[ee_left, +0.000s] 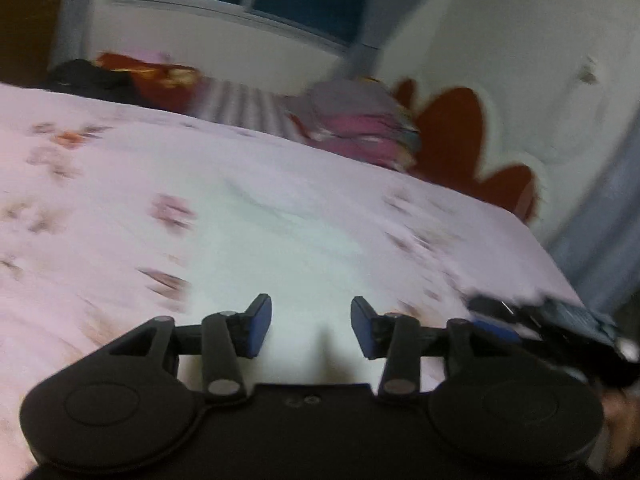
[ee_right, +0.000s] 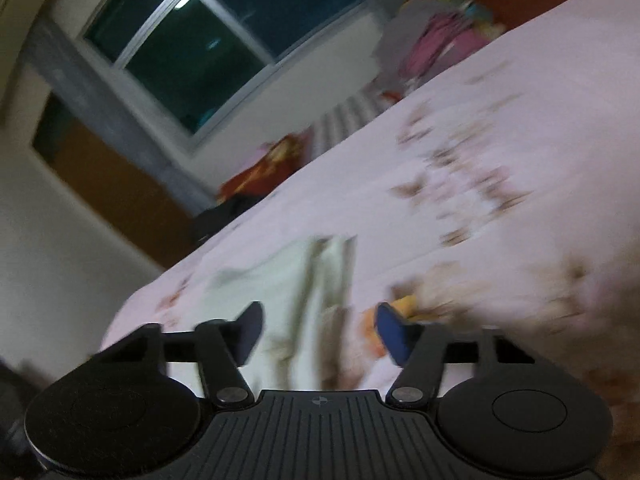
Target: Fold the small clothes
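The small pale mint-white garment (ee_left: 288, 248) is lying flat on the pink floral bedsheet (ee_left: 100, 208), directly ahead of the left gripper (ee_left: 311, 330). Its outline is melting into the sheet because of motion blur, so its shape and kind are hard to make out. In the right wrist view the same pale garment (ee_right: 280, 280) is showing blurred folds and its near part is going under the right gripper (ee_right: 320, 332).

The left gripper's blue pads (ee_left: 258, 328) are standing apart with nothing between them. The right gripper's jaws are also standing apart, over the cloth, not pressing on it.

At the far right, a stack of folded pink and grey clothes (ee_left: 360, 128) is sitting near the red flower-shaped headboard (ee_left: 456, 136); at the far left a red and black pile (ee_left: 132, 74) is smeared. The dark window (ee_right: 208, 40) is partly cut off. No writing can be read anywhere; only a small round mark (ee_right: 319, 401) is showing on the right gripper's body.
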`<state>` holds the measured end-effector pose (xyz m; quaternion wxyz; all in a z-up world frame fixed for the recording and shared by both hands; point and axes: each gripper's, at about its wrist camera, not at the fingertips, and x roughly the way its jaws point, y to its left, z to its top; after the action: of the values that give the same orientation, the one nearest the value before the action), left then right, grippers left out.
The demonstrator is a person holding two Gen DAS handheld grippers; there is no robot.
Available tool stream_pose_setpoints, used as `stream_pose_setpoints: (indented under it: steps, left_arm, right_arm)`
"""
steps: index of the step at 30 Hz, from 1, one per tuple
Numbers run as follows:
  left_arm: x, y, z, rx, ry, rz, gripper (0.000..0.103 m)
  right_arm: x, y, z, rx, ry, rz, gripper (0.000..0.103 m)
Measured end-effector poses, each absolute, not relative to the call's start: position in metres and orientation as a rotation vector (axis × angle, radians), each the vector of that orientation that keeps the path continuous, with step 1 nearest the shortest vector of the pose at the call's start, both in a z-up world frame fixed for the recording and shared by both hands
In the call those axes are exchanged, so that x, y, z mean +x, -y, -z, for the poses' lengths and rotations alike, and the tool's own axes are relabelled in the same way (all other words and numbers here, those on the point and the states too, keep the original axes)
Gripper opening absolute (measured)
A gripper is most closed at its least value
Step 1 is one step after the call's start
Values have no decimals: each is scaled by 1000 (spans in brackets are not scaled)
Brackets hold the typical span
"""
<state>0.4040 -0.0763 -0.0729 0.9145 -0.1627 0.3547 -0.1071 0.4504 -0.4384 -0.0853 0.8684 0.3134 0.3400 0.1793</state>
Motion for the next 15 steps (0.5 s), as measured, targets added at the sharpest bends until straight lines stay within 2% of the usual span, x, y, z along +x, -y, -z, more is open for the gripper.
stream_pose_setpoints:
  steps: [6, 15]
  left_arm:
    - [437, 48, 94, -361, -811, 169, 19]
    - [447, 27, 120, -357, -896, 216, 20]
  right_arm:
    - [471, 383, 101, 626, -803, -453, 57]
    - [488, 349, 125, 623, -887, -426, 53]
